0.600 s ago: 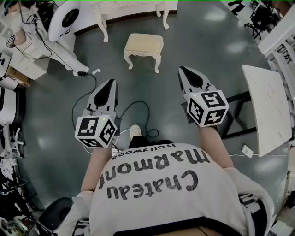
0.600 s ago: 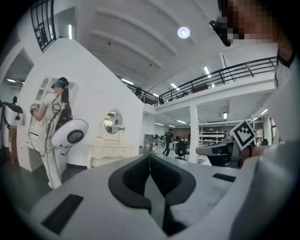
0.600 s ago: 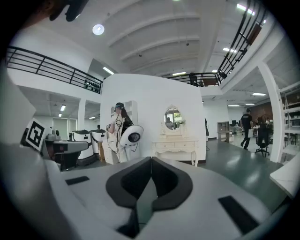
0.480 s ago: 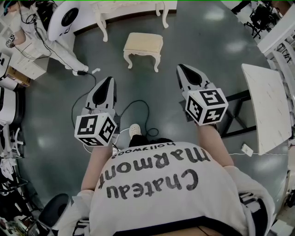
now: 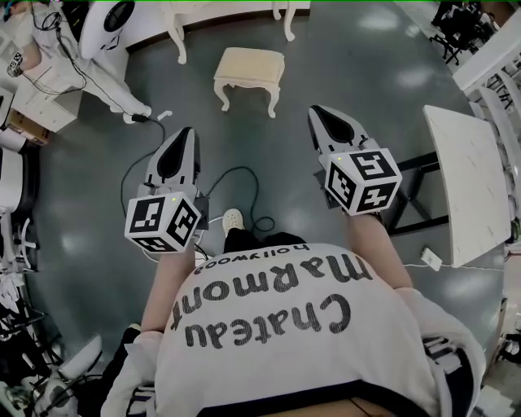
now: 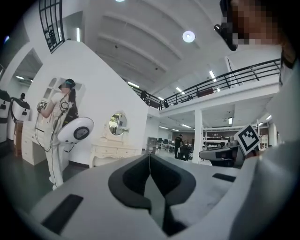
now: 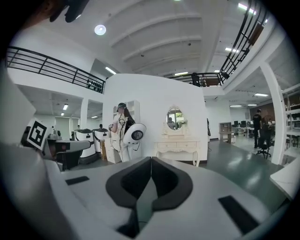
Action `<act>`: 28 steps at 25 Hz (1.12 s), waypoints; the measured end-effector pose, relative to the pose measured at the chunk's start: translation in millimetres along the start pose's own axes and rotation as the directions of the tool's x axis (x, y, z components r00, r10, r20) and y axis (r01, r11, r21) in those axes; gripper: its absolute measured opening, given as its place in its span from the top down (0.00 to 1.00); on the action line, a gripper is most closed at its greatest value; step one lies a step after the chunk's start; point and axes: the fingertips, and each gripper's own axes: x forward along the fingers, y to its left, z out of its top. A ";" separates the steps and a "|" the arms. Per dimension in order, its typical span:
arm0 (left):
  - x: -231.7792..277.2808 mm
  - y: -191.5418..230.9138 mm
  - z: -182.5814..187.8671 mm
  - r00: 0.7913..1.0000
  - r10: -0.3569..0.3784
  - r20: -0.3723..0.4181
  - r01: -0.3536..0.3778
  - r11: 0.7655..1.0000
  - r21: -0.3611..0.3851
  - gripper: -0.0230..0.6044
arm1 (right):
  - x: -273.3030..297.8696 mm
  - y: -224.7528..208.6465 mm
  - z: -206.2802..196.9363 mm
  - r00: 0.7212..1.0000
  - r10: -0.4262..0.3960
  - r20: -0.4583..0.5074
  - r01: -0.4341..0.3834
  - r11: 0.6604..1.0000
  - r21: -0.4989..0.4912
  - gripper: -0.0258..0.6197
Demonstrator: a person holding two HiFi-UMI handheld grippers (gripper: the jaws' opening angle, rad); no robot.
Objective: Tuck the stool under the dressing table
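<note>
1. Here's the stool (image 5: 249, 69): cream cushion, white curved legs, standing upright on the grey floor (image 5: 358, 73).
2. Just beyond the stool the dressing table (image 5: 236, 8) sits against the white wall. The stool is out in front of it, clear of its legs, not tucked under.
3. The left tongs (image 5: 186, 133) hang on the near side of the stool and off to its left, well apart from it. The tips are pressed together with nothing between them.
4. The right tongs (image 5: 314, 112) are on the near side too, off to the stool's right and also well apart. They are closed tight and empty.
5. Both tongs point roughly toward the stool and the dressing table behind it.
6. A black cable (image 5: 244, 175) loops over the floor on the near side of the stool, between the 2 tongs.
7. Left of the stool, beside the dressing table, a person (image 7: 121, 124) in white stands at a round white machine (image 7: 136, 135).
8. An oval mirror (image 7: 174, 118) rises from the dressing table's top.
9. Far off to the stool's right stands a white-topped table (image 5: 460, 183) on a dark frame.
</note>
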 end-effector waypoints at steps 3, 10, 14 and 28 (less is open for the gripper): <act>-0.8 0.7 -4.8 1.000 -0.005 -0.003 0.005 1.000 -0.010 0.93 | 2.4 1.0 -4.9 1.000 0.003 -0.007 -0.003 1.000 0.008 0.92; 21.2 29.1 -4.4 1.000 -0.023 0.001 0.023 0.999 -0.033 0.93 | 34.1 -2.8 -2.8 1.000 -0.015 -0.013 0.015 1.000 0.025 0.92; 50.5 55.6 4.4 0.999 -0.050 0.017 0.050 0.998 -0.047 0.93 | 70.9 -10.0 6.4 1.000 -0.021 -0.001 0.021 0.997 0.071 0.92; 157.2 184.9 34.4 0.994 -0.109 -0.022 0.108 0.993 -0.041 0.93 | 218.1 -16.4 50.5 0.996 -0.080 0.047 0.074 0.989 0.130 0.92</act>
